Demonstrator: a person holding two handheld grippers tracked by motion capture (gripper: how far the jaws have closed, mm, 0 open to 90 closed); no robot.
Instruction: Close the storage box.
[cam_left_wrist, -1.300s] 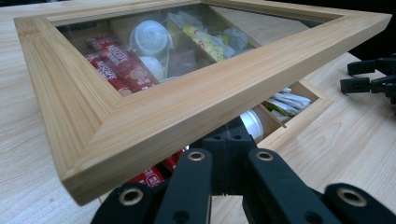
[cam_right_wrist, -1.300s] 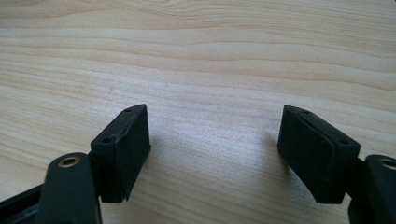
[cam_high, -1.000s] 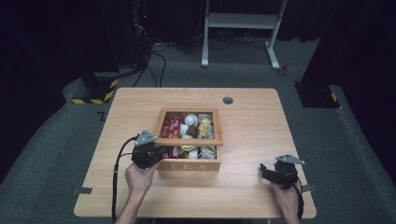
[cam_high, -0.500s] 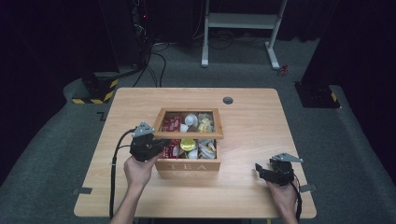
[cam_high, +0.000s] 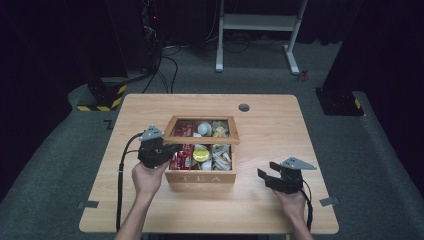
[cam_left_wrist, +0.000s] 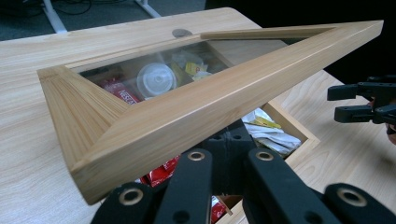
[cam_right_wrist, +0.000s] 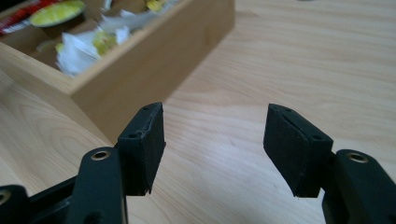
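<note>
The left tongs (cam_high: 167, 150) are gripping the wooden glass-paned lid (cam_high: 202, 134), tilting it above the wooden tea box (cam_high: 201, 177). The right tongs (cam_high: 264, 177), empty, have just been closing over the tabletop (cam_high: 270, 125), right of the box.

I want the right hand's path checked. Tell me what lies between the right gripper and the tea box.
Only bare tabletop. In the high view, nothing sits between the right gripper and the tea box; the right gripper view shows plain wood there too.

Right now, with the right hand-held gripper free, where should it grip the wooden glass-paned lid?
Grip the glass-paned wooden lid on its right frame rail, coming from the right. The lid is tilted up off the wooden tea box, so that thin rail is exposed, and the right hand-held gripper is open nearby.
</note>
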